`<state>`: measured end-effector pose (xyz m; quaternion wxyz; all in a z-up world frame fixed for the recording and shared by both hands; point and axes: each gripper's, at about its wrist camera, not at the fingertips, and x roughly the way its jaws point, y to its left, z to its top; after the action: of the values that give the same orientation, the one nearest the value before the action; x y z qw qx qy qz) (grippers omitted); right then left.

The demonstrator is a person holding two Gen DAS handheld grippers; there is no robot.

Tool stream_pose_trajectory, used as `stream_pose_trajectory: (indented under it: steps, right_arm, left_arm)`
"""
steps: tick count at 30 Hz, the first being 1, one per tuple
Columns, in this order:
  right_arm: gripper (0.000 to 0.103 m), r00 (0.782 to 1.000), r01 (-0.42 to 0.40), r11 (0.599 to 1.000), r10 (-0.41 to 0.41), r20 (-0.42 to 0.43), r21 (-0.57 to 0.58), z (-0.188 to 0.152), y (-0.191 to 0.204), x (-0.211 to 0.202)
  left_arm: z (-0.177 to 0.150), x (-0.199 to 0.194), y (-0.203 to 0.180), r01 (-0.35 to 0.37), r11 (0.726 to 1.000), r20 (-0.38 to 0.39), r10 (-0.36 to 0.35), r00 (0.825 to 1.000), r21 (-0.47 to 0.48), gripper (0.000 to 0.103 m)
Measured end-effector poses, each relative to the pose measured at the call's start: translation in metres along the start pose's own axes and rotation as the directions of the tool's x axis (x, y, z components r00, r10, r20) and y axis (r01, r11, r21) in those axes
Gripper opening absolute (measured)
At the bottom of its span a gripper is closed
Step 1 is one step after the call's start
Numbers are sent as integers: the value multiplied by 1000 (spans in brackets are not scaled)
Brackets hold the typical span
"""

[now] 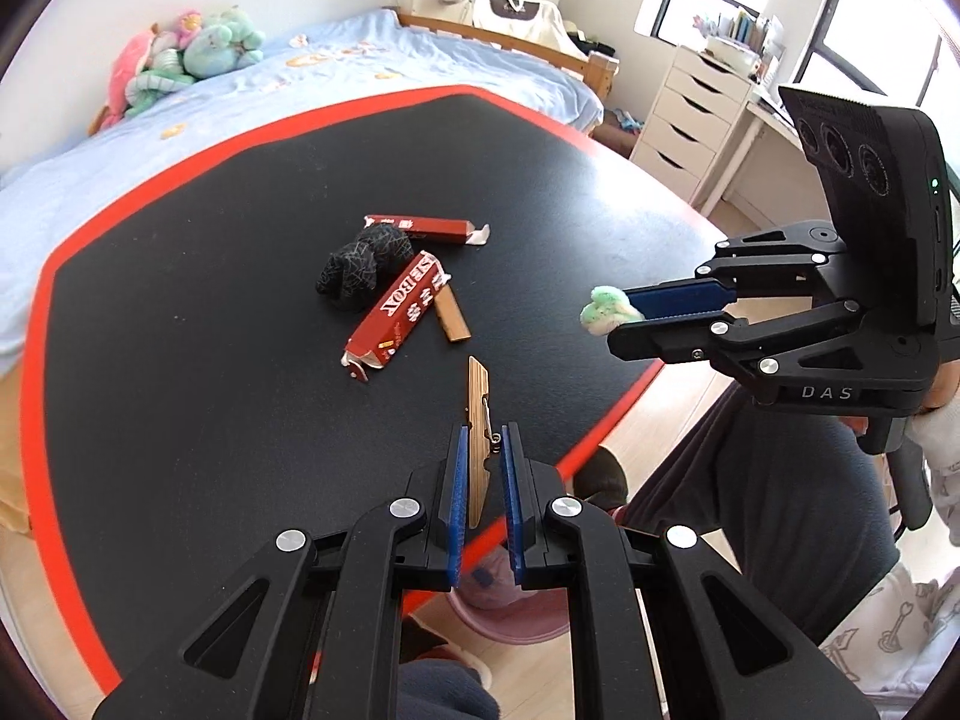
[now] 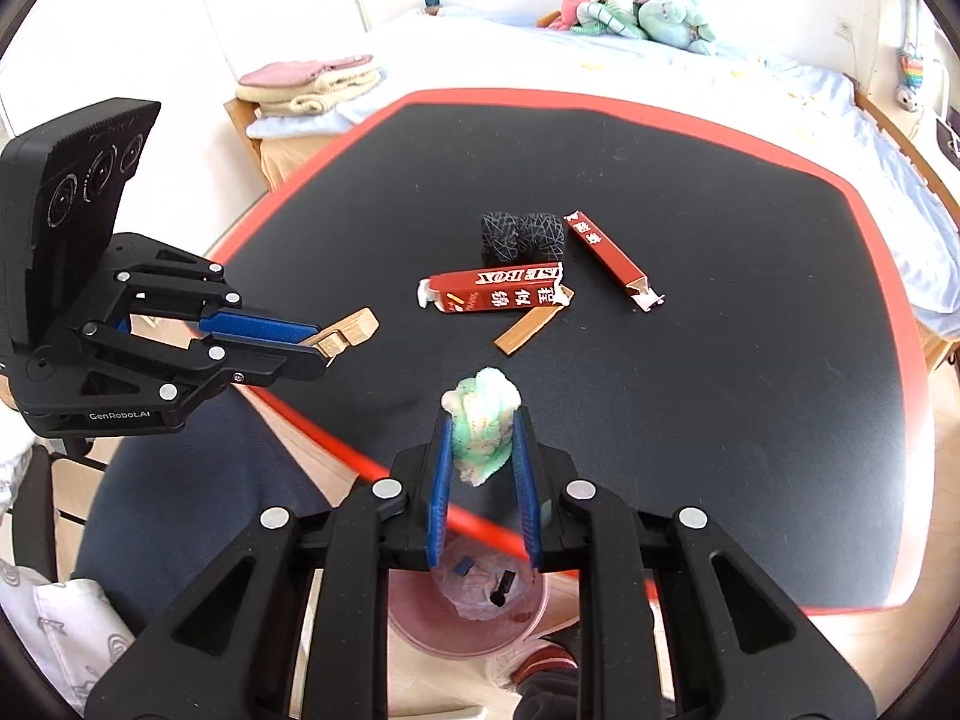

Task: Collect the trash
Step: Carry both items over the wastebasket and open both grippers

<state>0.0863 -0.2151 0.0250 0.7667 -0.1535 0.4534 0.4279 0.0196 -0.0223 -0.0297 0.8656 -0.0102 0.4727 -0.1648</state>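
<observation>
My left gripper [image 1: 483,438] is shut on a wooden clothespin [image 1: 478,420], held near the table's front edge; it also shows in the right wrist view [image 2: 351,327]. My right gripper [image 2: 483,420] is shut on a green-and-white crumpled tissue wad [image 2: 485,420], also seen in the left wrist view [image 1: 609,309]. A pink trash bin [image 2: 474,612] with a plastic liner stands on the floor below both grippers. On the black table [image 2: 720,420] lie two red cartons [image 2: 498,291] [image 2: 609,252], a black sock bundle [image 2: 523,234] and a thin wooden strip [image 2: 528,327].
The table has a red border [image 2: 900,360]. A bed with plush toys [image 2: 636,6] lies behind it. Folded blankets [image 2: 312,81] sit at the left. White drawers [image 1: 690,114] stand at the right. The person's dark-trousered legs [image 1: 780,510] are at the table's front.
</observation>
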Motion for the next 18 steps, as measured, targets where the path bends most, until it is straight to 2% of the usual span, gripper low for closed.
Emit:
stream_pose_trajectory:
  steps: [8,18]
  right_arm:
    - [19,1000,3,1000,-3,29,14,-23,18,-34]
    - [19,1000,-21,1000,21,17,7,-57,37,-55]
  left_arm:
    - [-9,-21,-30,4,1000,48,-3,999,-17,11]
    - [-39,-24,-51,11,999,22,-10,1000,-49,11]
